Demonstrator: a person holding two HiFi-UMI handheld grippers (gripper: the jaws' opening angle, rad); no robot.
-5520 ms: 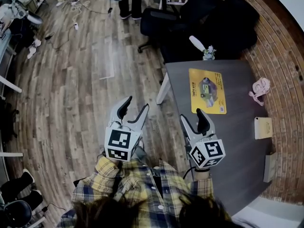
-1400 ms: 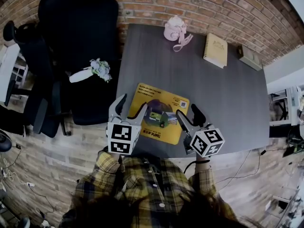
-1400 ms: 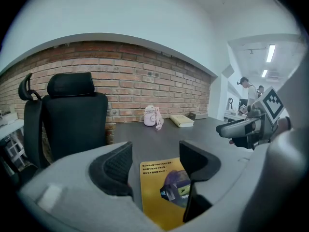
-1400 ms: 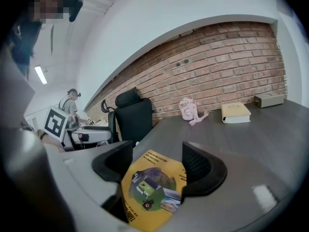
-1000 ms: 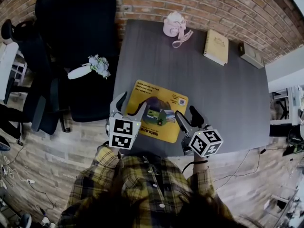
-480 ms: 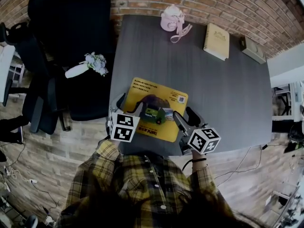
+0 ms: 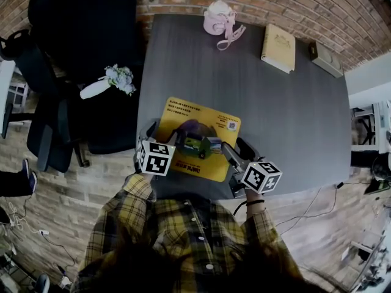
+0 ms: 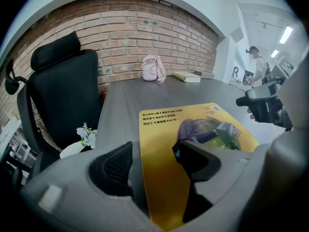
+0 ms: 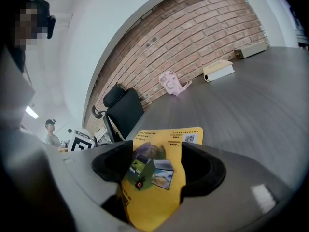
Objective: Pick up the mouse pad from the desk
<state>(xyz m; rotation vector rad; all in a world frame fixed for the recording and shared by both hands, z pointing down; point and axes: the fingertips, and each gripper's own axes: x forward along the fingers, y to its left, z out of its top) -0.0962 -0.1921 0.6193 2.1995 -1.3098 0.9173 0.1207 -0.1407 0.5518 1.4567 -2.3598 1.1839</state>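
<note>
Approach made over the mouse pad (image 7: 198,138); pickup not yet begun.
My left tongs (image 7: 162,133) and right tongs (image 7: 236,148) both gape open, empty, aimed at the yellow pad lying flat near the tabletop's (image 7: 281,102) front edge; gripping and lifting remain.

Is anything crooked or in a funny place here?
Yes. A little bunch of flowers lies on the black chair beside the desk, which is an odd spot for it. The yellow mouse pad also looks a bit slanted against the desk's front edge.
</note>
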